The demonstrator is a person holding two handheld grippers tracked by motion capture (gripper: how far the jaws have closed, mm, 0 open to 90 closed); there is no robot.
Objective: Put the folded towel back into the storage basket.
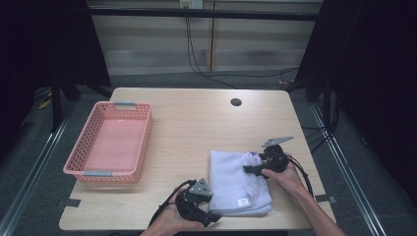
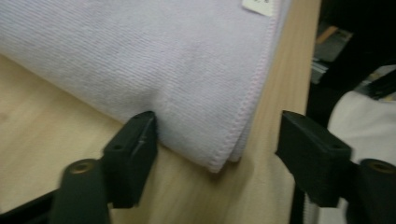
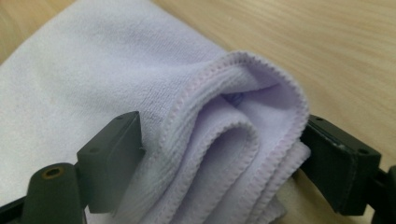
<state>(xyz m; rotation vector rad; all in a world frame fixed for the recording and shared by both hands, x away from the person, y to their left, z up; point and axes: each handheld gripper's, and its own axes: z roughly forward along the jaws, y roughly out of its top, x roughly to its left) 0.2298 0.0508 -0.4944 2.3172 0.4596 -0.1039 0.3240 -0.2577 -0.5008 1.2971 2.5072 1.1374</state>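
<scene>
A folded lavender towel (image 1: 235,183) (image 2: 163,56) (image 3: 88,70) lies on the wooden table (image 1: 196,128) near its front right. My left gripper (image 1: 214,218) (image 2: 217,140) is open at the towel's near left corner; that corner lies between the jaws and the left jaw touches the cloth. My right gripper (image 1: 249,170) (image 3: 222,154) is open at the towel's far right corner. Its jaws stand on either side of several bunched, raised layers of hemmed edge. A small white label (image 1: 242,202) (image 2: 259,5) sits on the towel near the front edge.
A pink plastic basket (image 1: 143,142) stands on the left side of the table with nothing inside. A round cable hole (image 1: 236,102) is at the back middle. The table's front edge runs just beside my left gripper.
</scene>
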